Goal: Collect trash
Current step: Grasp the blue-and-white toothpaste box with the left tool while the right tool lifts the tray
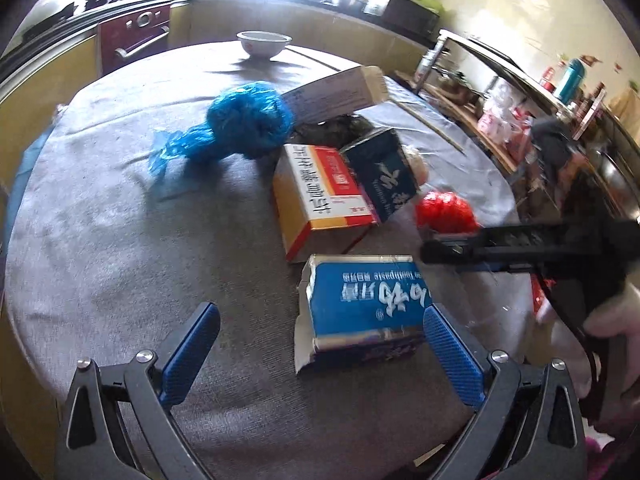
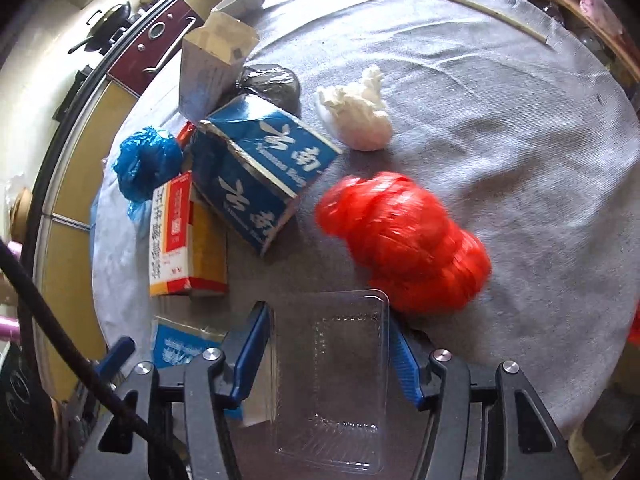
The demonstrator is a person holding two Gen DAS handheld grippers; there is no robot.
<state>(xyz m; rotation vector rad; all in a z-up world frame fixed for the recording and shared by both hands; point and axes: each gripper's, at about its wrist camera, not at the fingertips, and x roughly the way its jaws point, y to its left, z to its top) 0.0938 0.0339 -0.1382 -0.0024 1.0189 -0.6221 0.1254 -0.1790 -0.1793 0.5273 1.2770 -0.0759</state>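
So the trash is all piled on a round counter with a grey cloth over it. Using the red-and-yellow medicine box as the anchor: the dark blue carton leans right against its far side, a crumpled blue plastic bag sits just beyond on its left, and an open white carton plus a black bag are behind that. A wadded white tissue lies further off to the right, and a red plastic bag is to the right of the box, nearer the camera. A blue toothpaste box lies just in front of the medicine box.

The right tool has a clear plastic tray sitting between its fingers, blue pads against both sides of it. The left tool is spread wide with nothing gripped, the toothpaste box right by its right finger. A white bowl sits at the far edge.
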